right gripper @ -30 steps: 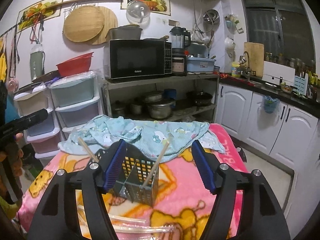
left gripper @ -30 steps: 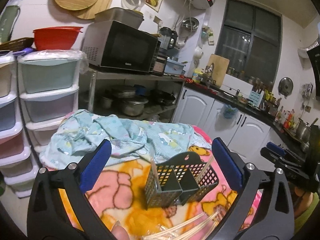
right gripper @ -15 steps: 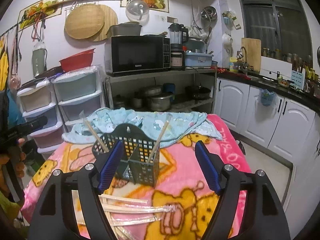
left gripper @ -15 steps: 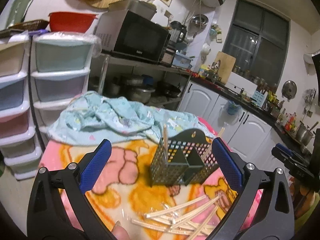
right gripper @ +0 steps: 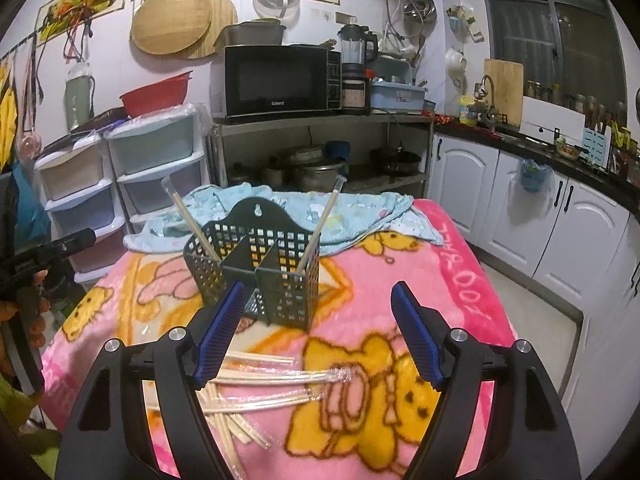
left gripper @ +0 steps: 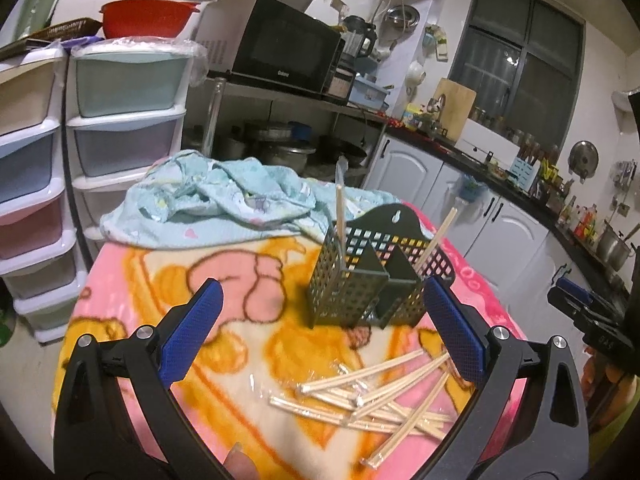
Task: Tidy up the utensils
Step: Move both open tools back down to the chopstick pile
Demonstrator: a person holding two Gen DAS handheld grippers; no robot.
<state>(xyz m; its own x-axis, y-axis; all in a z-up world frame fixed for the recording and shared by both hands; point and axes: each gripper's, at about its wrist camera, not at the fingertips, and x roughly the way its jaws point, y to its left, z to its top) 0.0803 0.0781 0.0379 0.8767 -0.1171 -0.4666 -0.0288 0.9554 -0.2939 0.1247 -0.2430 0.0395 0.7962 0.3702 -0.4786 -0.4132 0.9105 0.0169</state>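
Observation:
A dark green mesh utensil holder (left gripper: 368, 276) (right gripper: 260, 268) stands upright on the pink cartoon blanket (left gripper: 248, 344) (right gripper: 400, 320). It holds two wrapped chopsticks, one at each end (left gripper: 340, 216) (right gripper: 320, 224). Several plastic-wrapped chopsticks (left gripper: 384, 384) (right gripper: 264, 380) lie loose on the blanket in front of the holder. My left gripper (left gripper: 320, 328) is open and empty above the loose chopsticks. My right gripper (right gripper: 316, 328) is open and empty, just in front of the holder.
A crumpled light blue cloth (left gripper: 216, 204) (right gripper: 352, 208) lies at the blanket's far end. Plastic drawer towers (left gripper: 120, 120) stand to the left, a shelf with a microwave (right gripper: 280, 80) behind, white cabinets (right gripper: 560, 220) to the right.
Both grippers have tilted downward and drawn back slightly, so the loose chopsticks show more fully. Both stay open. The holder and its chopsticks have not moved.

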